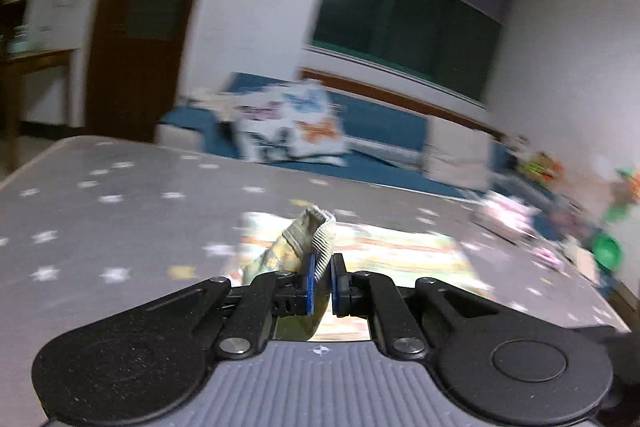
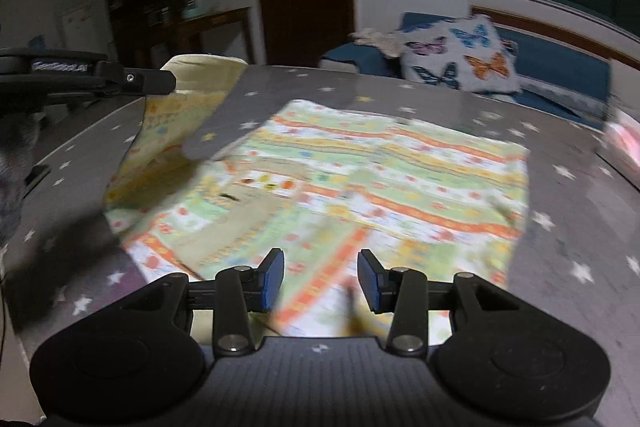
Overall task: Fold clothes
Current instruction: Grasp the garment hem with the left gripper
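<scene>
One patterned garment (image 2: 360,179) sprawls on the starred surface (image 2: 580,211) ahead of the right gripper (image 2: 321,281), fingers wide and empty. The left gripper (image 1: 320,281) pinches a ribbed cuff (image 1: 318,231), lifted. Likely mid-fold: carry it across, then release.

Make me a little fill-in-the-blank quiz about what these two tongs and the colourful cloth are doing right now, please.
1. The left tongs are ____ on a ribbed edge of the striped garment.
2. The right tongs hang over the garment with their blue pads ____.
3. The grey tablecloth under the garment is printed with small ____.
4. The cushion on the blue sofa shows ____.

Missing words: shut; apart; stars; butterflies
</scene>
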The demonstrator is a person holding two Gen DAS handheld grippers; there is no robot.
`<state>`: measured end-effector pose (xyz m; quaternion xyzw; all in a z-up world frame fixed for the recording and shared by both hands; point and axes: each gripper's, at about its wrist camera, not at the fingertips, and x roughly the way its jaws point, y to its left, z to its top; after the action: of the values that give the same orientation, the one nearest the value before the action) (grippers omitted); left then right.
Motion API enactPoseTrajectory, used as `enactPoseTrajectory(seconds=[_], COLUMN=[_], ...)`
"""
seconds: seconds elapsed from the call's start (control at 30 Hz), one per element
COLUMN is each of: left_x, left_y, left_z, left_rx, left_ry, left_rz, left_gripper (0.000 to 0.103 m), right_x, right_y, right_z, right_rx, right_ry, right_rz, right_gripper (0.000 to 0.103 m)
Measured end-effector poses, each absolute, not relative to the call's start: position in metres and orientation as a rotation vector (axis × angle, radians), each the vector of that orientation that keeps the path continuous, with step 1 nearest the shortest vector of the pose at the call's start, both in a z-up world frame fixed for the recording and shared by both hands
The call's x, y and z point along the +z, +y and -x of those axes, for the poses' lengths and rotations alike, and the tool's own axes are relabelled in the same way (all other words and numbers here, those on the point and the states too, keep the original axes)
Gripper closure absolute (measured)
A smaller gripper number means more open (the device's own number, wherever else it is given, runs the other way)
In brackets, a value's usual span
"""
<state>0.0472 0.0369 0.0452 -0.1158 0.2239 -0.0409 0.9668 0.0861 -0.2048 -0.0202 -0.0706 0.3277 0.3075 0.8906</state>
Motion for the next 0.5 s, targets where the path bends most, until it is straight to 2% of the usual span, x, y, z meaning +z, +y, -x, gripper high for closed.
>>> enactPoseTrajectory(seconds=[0.3,0.5], left_x=[0.023,-0.001], left_y=[-0.063,-0.081], left_z=[-0.071,-0.064], left_rx=[-0.331,-0.392], left_ry=[0.546,0.622], left_rz=[0.16,0.084], left_gripper=[0.094,0.087], right_x=[-0.021,-0.021], right_y=[-0.275,-0.292], right_z=[-0.094,-0.099], right_rx=[0.475,0.459], right_ry=[0.697,0.707], right_rz=[0.007,-0.075], right_gripper=[0.063,0.064])
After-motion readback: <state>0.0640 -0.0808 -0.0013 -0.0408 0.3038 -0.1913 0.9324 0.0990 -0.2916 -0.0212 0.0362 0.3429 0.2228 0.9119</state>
